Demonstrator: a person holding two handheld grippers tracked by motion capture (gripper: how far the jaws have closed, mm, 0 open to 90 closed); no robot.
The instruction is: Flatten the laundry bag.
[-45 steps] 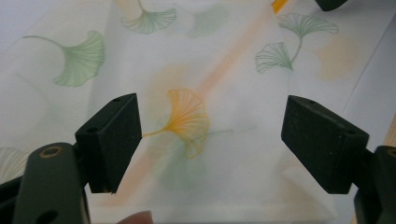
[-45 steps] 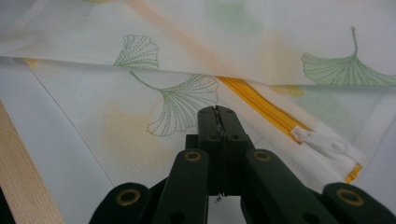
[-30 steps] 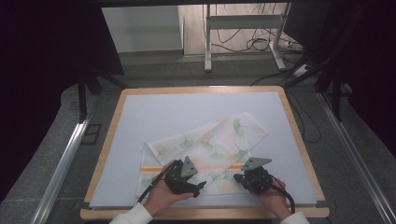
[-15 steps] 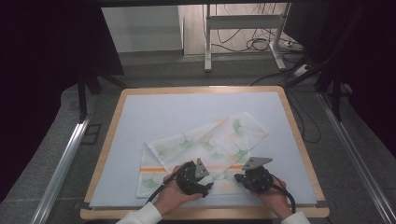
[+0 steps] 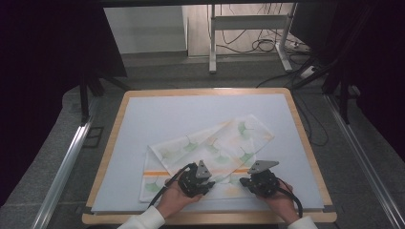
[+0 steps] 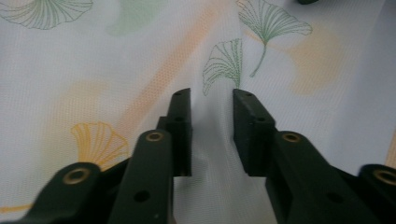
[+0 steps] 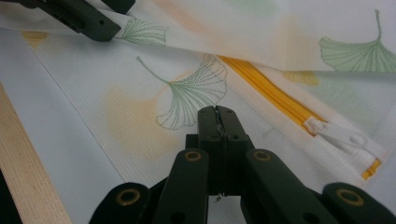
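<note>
A: We see a white cloth [image 5: 210, 148] printed with green and orange ginkgo leaves lying on the pale blue mat [image 5: 157, 114] of the wooden-framed table [image 5: 305, 143]. It sits right of centre and towards the near edge, with one part folded over and running up towards the far right.

B: And both tools sit on its near part. We find the left gripper [image 5: 204, 182] near the middle of the near edge and the right gripper [image 5: 246, 181] just to its right, the two close but apart.

A: In the left gripper view, its jaws have just been closing. They now stand a narrow gap apart, pointing down at the cloth [image 6: 116, 60], with a strip of the fabric between the pads (we cannot tell whether the pads press on it yet).

B: In the right gripper view, the jaws of the right gripper [image 7: 217, 112] are pressed flat together, and a thin edge of cloth [image 7: 140, 84] seems pinched in the seam between them. Just beside them to the right runs an orange zipper [image 7: 266, 88] with a white pull [image 7: 343, 135].

A: The left gripper's tip [image 7: 105, 28] shows at the far left of that view, resting on the fabric.
</note>
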